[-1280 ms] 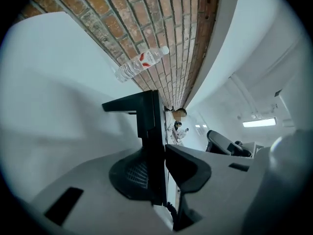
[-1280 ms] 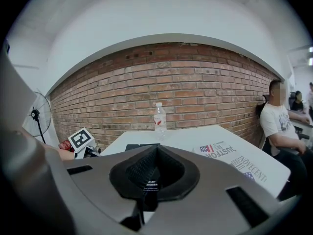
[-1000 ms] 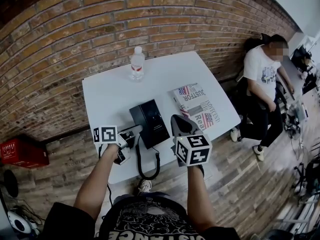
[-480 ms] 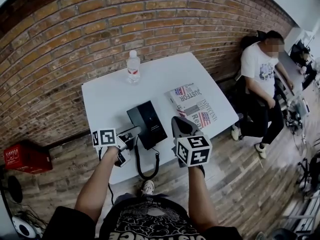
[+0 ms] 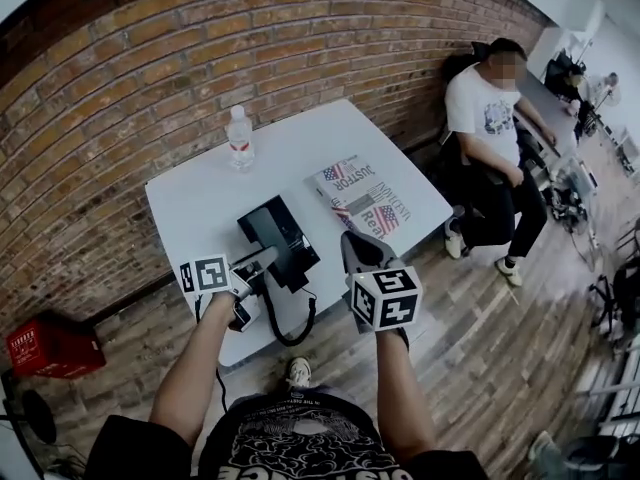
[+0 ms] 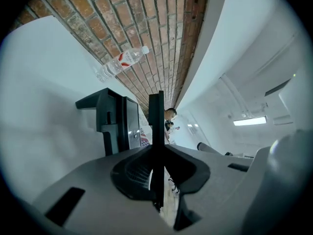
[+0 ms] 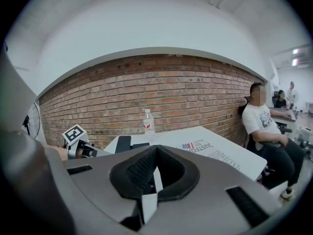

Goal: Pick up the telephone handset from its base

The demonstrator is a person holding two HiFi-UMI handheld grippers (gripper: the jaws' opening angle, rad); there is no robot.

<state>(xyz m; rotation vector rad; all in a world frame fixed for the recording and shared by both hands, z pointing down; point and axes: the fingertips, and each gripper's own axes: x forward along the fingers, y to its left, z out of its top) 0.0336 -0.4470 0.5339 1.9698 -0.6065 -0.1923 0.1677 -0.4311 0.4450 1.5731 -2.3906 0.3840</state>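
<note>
The black telephone base (image 5: 282, 234) stands near the front edge of the white table (image 5: 200, 193); it also shows as a dark block (image 6: 113, 121) just beyond the left jaws. My left gripper (image 5: 266, 257) hovers at the base's left front corner. It is shut on a thin black part of the handset (image 6: 156, 124), seen edge-on between the pads. The curly cord (image 5: 290, 336) hangs in a loop over the table's edge. My right gripper (image 5: 348, 238) is held in the air right of the base, shut with nothing in it (image 7: 150, 168).
A clear water bottle (image 5: 239, 138) stands at the table's far side. A newspaper (image 5: 365, 203) lies right of the base. A person (image 5: 490, 138) sits on a chair beyond the table's right end. A red crate (image 5: 50, 346) sits on the floor at left, by the brick wall.
The left gripper has risen a little with the handset in its jaws. The right gripper has drifted slightly. The head view has swung, so the table sits further left.
</note>
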